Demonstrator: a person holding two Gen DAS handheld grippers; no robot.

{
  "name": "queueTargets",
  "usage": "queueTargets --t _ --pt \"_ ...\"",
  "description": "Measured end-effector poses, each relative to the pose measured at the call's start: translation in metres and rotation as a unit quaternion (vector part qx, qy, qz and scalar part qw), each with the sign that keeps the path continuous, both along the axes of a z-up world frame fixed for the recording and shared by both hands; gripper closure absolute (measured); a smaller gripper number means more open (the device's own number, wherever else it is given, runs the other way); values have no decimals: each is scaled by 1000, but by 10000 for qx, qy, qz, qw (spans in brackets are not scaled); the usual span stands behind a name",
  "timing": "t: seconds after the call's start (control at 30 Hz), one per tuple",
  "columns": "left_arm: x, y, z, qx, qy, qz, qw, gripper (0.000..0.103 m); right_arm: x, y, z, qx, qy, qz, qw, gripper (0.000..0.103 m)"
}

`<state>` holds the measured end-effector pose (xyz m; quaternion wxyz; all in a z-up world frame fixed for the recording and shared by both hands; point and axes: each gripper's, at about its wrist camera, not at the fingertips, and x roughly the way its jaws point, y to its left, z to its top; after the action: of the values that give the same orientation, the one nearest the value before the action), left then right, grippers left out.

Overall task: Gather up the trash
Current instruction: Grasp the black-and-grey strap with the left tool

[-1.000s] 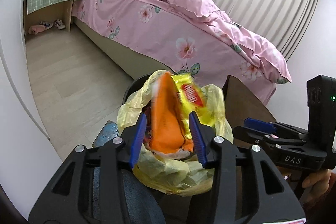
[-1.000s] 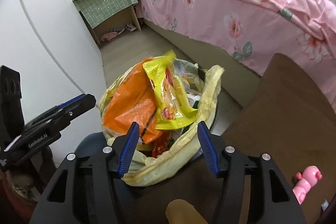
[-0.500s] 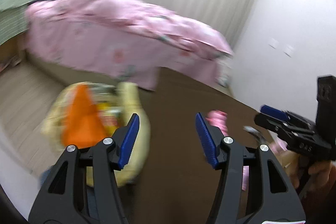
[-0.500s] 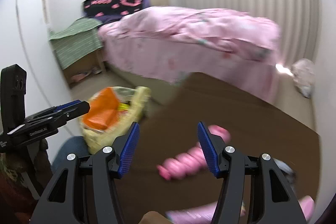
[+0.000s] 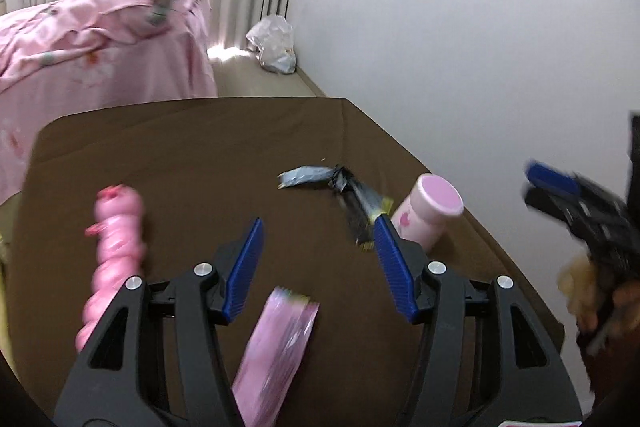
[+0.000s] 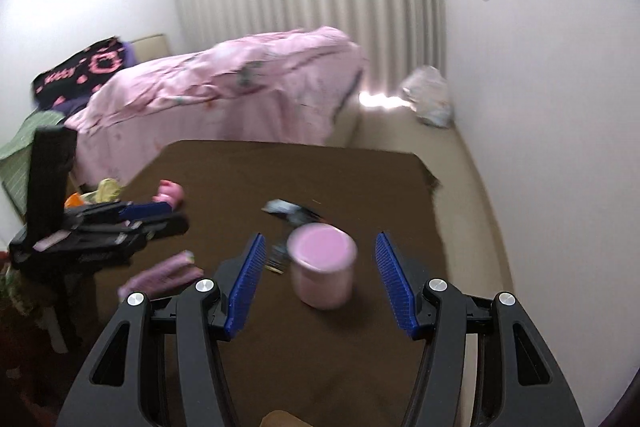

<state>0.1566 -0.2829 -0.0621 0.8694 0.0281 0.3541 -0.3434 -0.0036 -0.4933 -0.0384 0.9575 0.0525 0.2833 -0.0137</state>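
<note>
On the brown table [image 5: 200,155] lie a flat pink packet [image 5: 276,343], a grey-blue wrapper [image 5: 304,177] joined to a dark crumpled wrapper [image 5: 354,203], and an upright pink cup [image 5: 430,211]. My left gripper [image 5: 318,227] hovers over the table with its jaws opening. The pink packet shows below and between them, untouched. My right gripper [image 6: 320,239] stands open just short of the pink cup [image 6: 322,267], which sits framed between its fingers without contact. The yellow trash bag [image 6: 106,189] peeks past the table's left edge.
A pink segmented toy [image 5: 116,251] lies on the table's left side. Beyond the table stands a bed with a pink quilt [image 5: 100,39]. A white plastic bag [image 5: 274,45] rests on the floor by the curtain. A white wall runs along the right.
Both grippers swung right, from above the yellow trash bag to over the brown table. The left jaws widened, and the orange wrapper is no longer between them.
</note>
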Motion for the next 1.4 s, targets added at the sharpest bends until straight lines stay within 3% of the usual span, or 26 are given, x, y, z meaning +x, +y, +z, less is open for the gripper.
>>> queueTargets --t 0.13,0.33,0.4,0.43,0.53,0.57,0.6,1.13,1.3,1.4 --pt "36 -54 -16 184 394 -200 9989 42 -4 -16 -20 85 123 -174 9997 49" --pt "76 -97 -43 637 916 -76 9937 42 -14 -22 -42 271 258 -285 9989 49" --pt "91 -104 -50 612 1172 24 9912 41 -22 -23 -48 268 303 -299 9987 49" --pt "96 -104 -52 592 1253 98 9903 47 -25 -23 -51 305 329 -289 9986 49" --pt "98 -103 -53 696 1195 228 9901 78 -31 -21 -58 429 392 -238 9980 49" --pt "96 -101 -54 678 1203 176 9903 89 -30 -21 -61 453 409 -214 9979 49" --pt "93 -97 -53 664 1198 160 9904 92 -31 -19 -63 474 426 -182 9978 49" --pt "16 -17 1 458 384 287 9978 92 -27 22 -62 451 495 235 9975 49" --pt "-13 24 23 106 326 377 9987 92 -24 46 -54 377 494 487 9969 49" --pt "-24 63 31 18 208 670 9975 92 -16 73 -53 346 580 804 9945 49"
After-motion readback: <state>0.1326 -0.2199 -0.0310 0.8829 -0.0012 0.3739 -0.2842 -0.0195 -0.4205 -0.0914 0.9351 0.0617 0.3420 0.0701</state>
